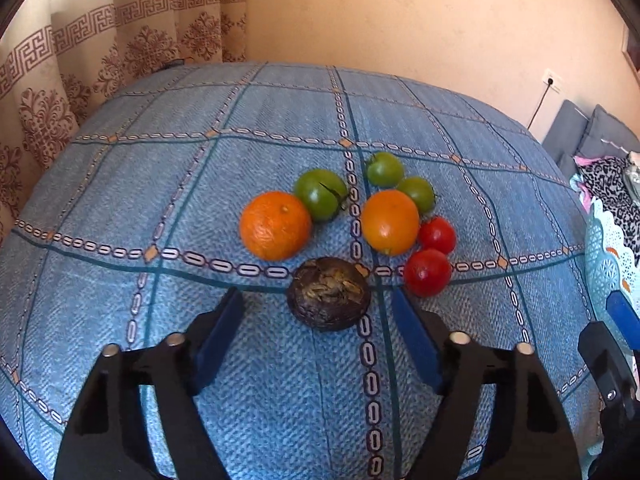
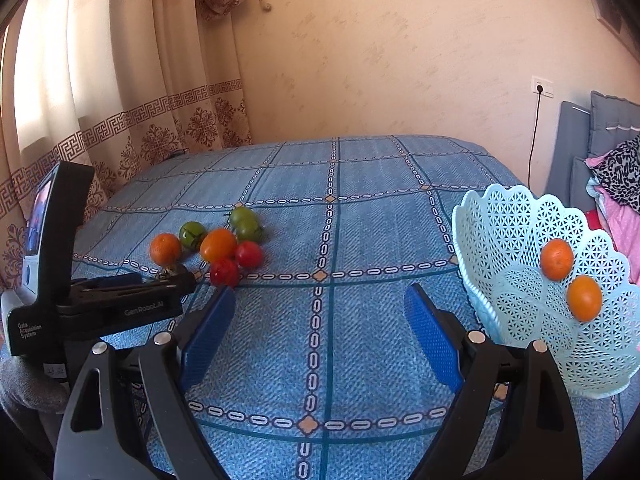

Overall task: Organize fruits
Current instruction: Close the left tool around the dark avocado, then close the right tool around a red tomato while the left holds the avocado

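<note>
On the blue tablecloth lies a cluster of fruit: two oranges (image 1: 275,226) (image 1: 390,222), three green tomatoes (image 1: 321,194) (image 1: 385,169) (image 1: 418,193), two red tomatoes (image 1: 437,235) (image 1: 427,272) and a dark brown shrivelled fruit (image 1: 329,294). My left gripper (image 1: 318,300) is open, its blue pads either side of the dark fruit, not touching it. My right gripper (image 2: 320,300) is open and empty above bare cloth. A pale blue lattice basket (image 2: 500,240) at the right holds two oranges (image 2: 557,259) (image 2: 585,298).
The left gripper body (image 2: 100,304) shows at the left of the right wrist view. A patterned curtain (image 1: 60,80) hangs behind the table's left. A grey sofa with clothes (image 2: 608,160) stands to the right. A wall socket with cable (image 2: 542,88) is behind.
</note>
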Demonstrator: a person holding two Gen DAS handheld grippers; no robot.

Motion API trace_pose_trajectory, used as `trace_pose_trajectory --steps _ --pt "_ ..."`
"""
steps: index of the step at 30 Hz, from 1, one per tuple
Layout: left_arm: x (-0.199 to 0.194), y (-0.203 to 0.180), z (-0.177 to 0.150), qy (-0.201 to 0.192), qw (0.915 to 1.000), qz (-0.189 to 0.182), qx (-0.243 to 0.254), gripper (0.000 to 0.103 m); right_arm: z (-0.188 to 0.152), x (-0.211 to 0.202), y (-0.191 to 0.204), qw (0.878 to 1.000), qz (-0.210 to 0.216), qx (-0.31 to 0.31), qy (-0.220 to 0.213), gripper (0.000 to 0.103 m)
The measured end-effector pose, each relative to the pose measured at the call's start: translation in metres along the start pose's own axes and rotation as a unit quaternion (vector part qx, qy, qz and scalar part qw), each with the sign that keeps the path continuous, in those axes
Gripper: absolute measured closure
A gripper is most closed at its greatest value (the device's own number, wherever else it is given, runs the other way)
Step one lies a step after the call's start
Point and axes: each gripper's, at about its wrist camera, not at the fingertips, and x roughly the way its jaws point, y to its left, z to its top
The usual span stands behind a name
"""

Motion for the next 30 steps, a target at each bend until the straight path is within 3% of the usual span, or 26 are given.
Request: trace_pose_trajectory --steps 5,13,16,21,30 --pt "0.000 -0.003 -0.001 -0.002 0.9999 -0.010 0.005 0.059 -0.001 0.004 0.000 1.000 0.014 0.008 0.013 0.015" --pt "-0.014 -0.002 -0.003 -0.017 0.9995 -0.025 0.006 0.060 0.002 0.010 0.006 0.999 0.041 0.001 0.036 0.015" --pt "-0.024 0.003 0.000 -0.034 0.9993 -0.013 0.000 0.060 0.007 0.023 0.008 0.995 0.071 0.004 0.067 0.015" --pt "-0.037 0.019 0.001 -0.060 0.9978 0.018 -0.019 0.060 0.016 0.045 0.016 0.992 0.087 -0.001 0.094 0.015" --pt "-0.039 0.045 0.001 -0.059 0.9960 0.033 -0.059 0.060 0.028 0.089 0.041 0.983 0.122 -0.003 0.137 0.017"
